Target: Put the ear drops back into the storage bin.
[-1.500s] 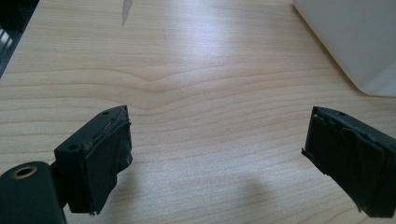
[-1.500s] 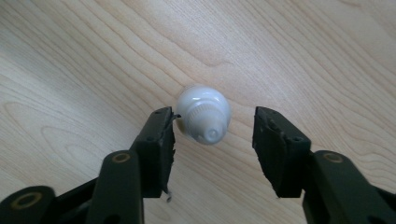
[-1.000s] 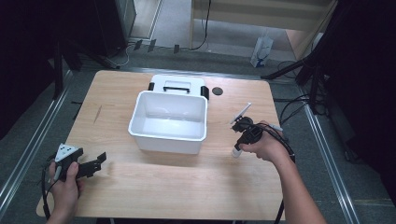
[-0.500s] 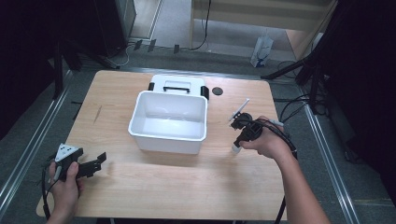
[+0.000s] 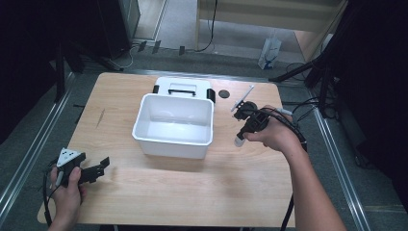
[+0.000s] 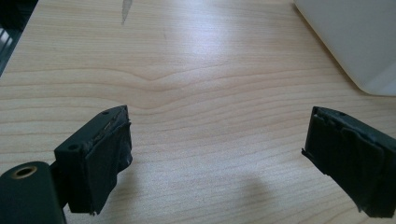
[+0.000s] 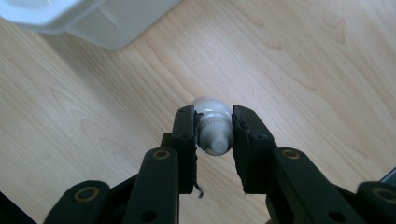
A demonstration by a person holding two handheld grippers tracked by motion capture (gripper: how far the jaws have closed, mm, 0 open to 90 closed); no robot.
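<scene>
Wooden counter (image 5: 192,192) carries a white bin (image 5: 174,126), open-topped to take things. Right gripper (image 7: 215,133) fingers pinch a small white bottle (image 7: 214,126) beside it; left gripper (image 6: 215,154) fingers wait spread, idle.

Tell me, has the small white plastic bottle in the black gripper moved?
Yes. The small white plastic bottle has drifted slightly toward the white plastic bin.

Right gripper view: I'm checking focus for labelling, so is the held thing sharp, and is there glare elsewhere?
Right gripper view: the small white plastic bottle is fairly sharp, the white plastic bin soft. Left gripper view: pale glare on the light wooden table. High view: dark surroundings.
</scene>
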